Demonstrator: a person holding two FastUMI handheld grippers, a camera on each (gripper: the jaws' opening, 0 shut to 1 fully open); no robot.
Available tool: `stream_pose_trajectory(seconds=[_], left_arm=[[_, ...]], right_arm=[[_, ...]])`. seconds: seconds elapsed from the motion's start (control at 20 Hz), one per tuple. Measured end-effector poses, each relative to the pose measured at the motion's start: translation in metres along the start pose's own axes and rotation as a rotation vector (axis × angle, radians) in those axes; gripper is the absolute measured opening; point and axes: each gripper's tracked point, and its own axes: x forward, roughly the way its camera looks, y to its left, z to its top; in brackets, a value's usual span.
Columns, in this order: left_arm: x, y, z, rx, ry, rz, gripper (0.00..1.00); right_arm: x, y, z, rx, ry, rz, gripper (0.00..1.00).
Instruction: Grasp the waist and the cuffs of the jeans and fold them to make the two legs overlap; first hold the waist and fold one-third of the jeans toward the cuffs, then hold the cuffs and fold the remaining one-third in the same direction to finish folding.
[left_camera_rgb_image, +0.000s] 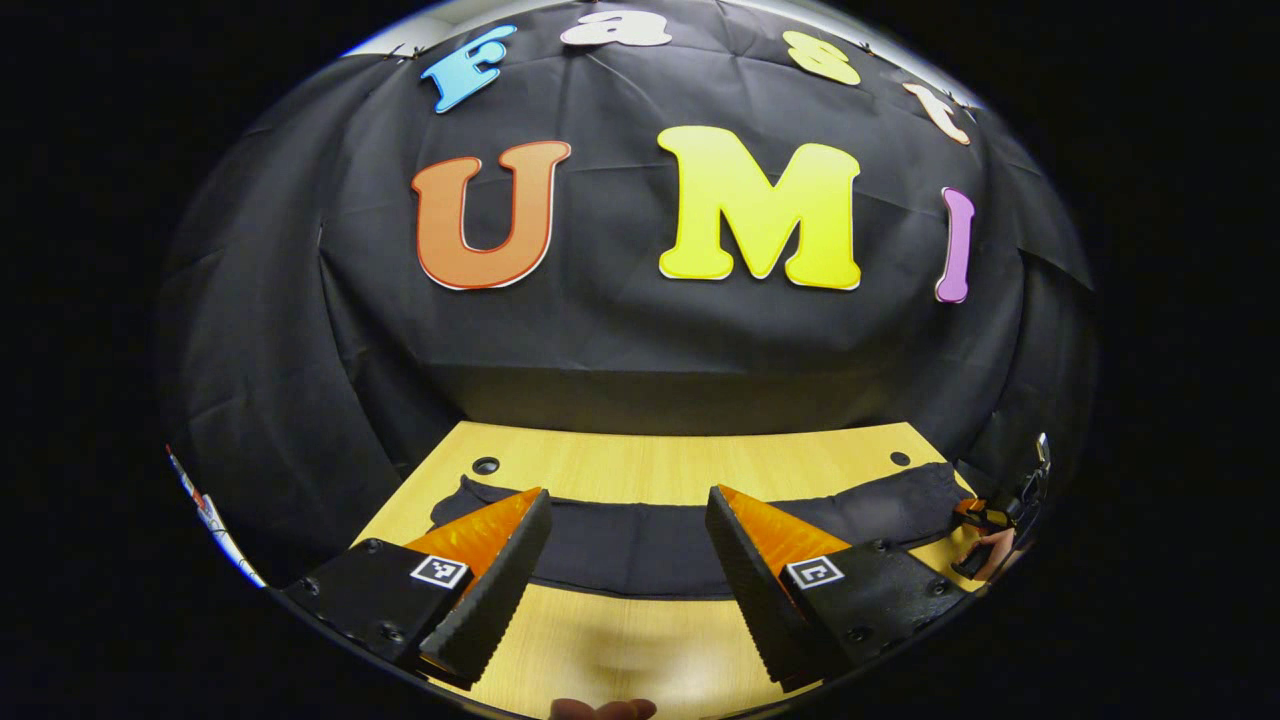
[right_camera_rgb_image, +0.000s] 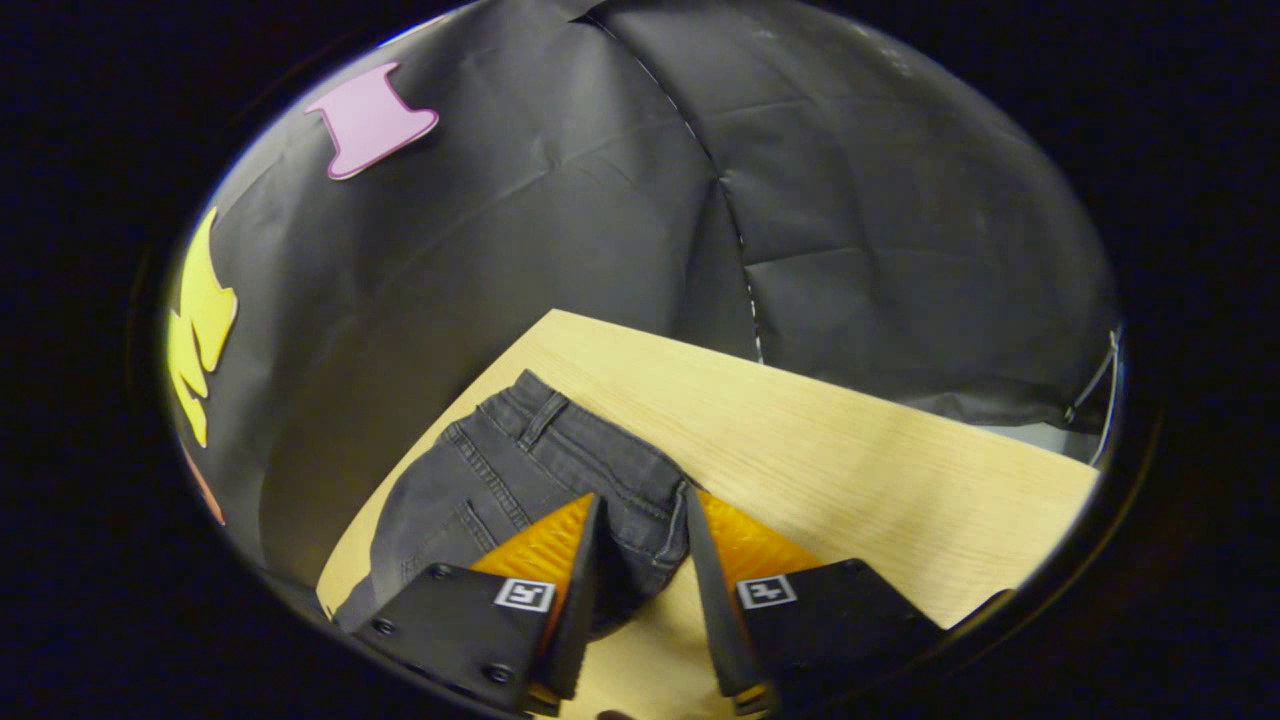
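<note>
Left gripper view looks across a light wooden table (left_camera_rgb_image: 660, 465) toward the black cloth wall (left_camera_rgb_image: 640, 330) at the back. The dark jeans (left_camera_rgb_image: 620, 545) lie flat on the table in a long strip that runs from one side to the other. One end of the strip sits near a small round hole (left_camera_rgb_image: 486, 465) in the wood, and the other end spreads wider near a second hole (left_camera_rgb_image: 900, 458). The left gripper (left_camera_rgb_image: 628, 520) hangs above the near side of the jeans. Its two fingers are spread wide — nothing is between them but the dark cloth lower down and the bare wood. Far off at the edge, the other gripper (left_camera_rgb_image: 1005, 515) shows small next to the wide end of the jeans, with a bit of a hand (left_camera_rgb_image: 990, 555) holding it.

In the right gripper view the waist (right_camera_rgb_image: 600, 440) of the jeans is close up. You can see the band, a belt loop, the stitching and a pocket (right_camera_rgb_image: 455, 525). The jeans lie near the table's edge, next to the cloth wall. The right gripper (right_camera_rgb_image: 640, 520) is right at the waist. Its fingers are partly spread, not pressed together — the edge of the waist lies in the gap between them. I cannot tell if the fingers touch the cloth. The rest of the table to the side is bare wood.
</note>
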Motion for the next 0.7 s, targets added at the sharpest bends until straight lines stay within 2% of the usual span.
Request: stream_pose_trajectory(seconds=[0.05,0.1,0.25,0.35,0.55,0.6,0.7], left_arm=[[-0.001,0.003,-0.001,-0.009,0.003,0.005,0.99],[-0.002,0.006,-0.002,-0.019,0.008,0.011,0.99],[-0.004,0.013,-0.006,-0.038,0.016,0.019,0.99],[-0.005,0.015,-0.006,-0.044,0.009,0.018,0.99],[-0.006,0.018,-0.006,-0.062,-0.007,0.005,0.99],[-0.008,0.02,-0.006,-0.071,-0.012,0.0,0.99],[-0.009,0.025,-0.007,-0.099,-0.021,-0.005,0.99]], right_arm=[[-0.002,0.002,-0.001,0.011,0.008,0.002,0.51],[-0.002,0.004,0.0,0.028,0.013,0.006,0.35],[-0.003,0.005,0.003,0.06,0.055,0.009,0.14],[-0.012,0.011,0.011,0.028,0.048,0.012,0.02],[-0.059,0.041,0.033,-0.062,-0.013,0.072,0.02],[-0.075,0.058,0.036,-0.088,-0.033,0.09,0.0],[-0.103,0.087,0.046,-0.139,-0.084,0.123,0.02]])
